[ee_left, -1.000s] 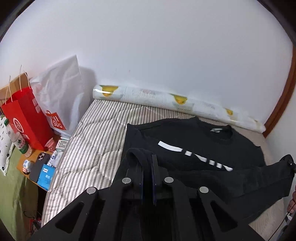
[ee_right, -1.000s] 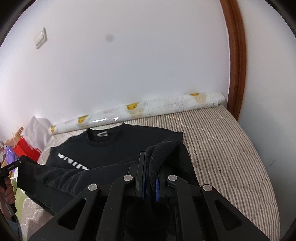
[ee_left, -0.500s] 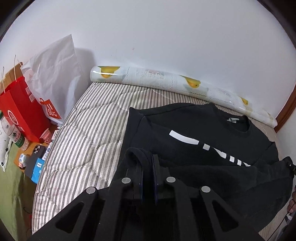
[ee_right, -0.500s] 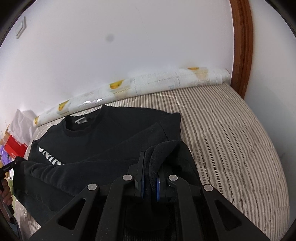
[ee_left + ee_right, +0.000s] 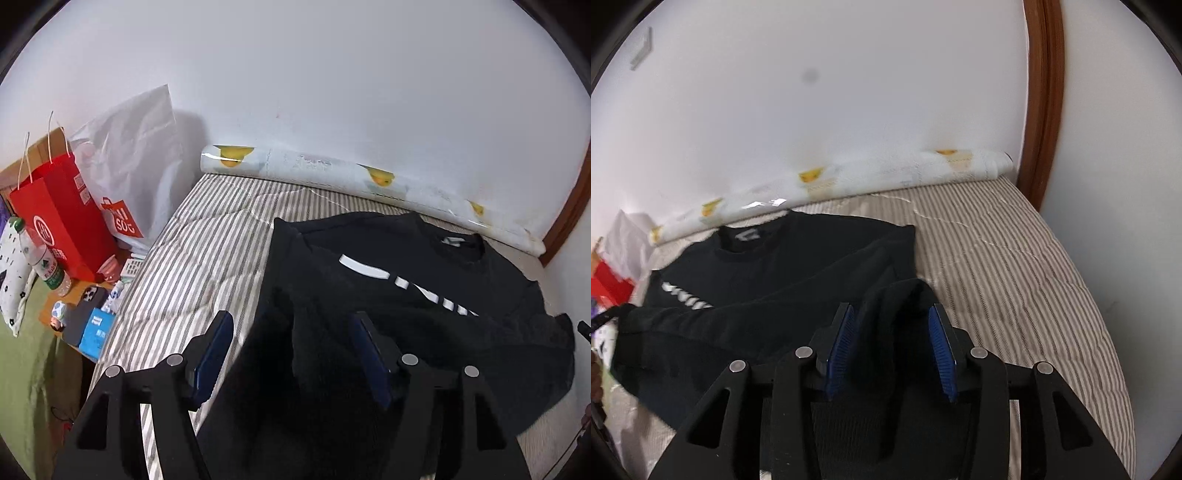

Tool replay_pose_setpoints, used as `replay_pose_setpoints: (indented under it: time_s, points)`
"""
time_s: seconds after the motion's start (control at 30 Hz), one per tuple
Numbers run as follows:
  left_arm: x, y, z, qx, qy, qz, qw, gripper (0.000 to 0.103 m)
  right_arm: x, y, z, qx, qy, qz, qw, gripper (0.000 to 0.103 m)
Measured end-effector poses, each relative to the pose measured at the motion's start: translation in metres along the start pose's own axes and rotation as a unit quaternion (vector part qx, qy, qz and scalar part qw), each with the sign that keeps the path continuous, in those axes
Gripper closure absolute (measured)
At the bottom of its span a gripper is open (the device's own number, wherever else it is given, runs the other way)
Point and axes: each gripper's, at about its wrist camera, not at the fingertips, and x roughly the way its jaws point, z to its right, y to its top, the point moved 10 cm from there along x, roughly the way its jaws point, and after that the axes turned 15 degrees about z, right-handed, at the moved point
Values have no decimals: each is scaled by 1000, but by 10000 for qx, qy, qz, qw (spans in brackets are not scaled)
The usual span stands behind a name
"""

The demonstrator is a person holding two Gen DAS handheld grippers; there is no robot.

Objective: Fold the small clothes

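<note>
A black sweatshirt (image 5: 388,295) with white chest lettering lies on the striped bed, collar toward the wall; it also shows in the right wrist view (image 5: 783,273). Its lower part is folded up over the chest. My left gripper (image 5: 291,332) is open, its blue pads spread either side of the folded hem's left corner. My right gripper (image 5: 892,325) is open too, its pads spread around the hem's right corner, with the cloth loose between them.
The striped mattress (image 5: 207,258) runs to a white wall, with a rolled printed sheet (image 5: 369,181) along it. A red paper bag (image 5: 62,225), a white bag, a bottle and small items crowd the bed's left side. A brown door frame (image 5: 1043,96) stands at the right.
Both grippers were shut on the hem corners and carried them toward the collar. Now both have opened and the hem lies released on the shirt.
</note>
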Motion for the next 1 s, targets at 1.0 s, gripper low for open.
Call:
replay_pose_setpoints:
  time_s: [1.0]
  points:
    - [-15,-89,30,349,-425,-681,9962,39,-19,-108,-74,-386,624,-706,9948,83]
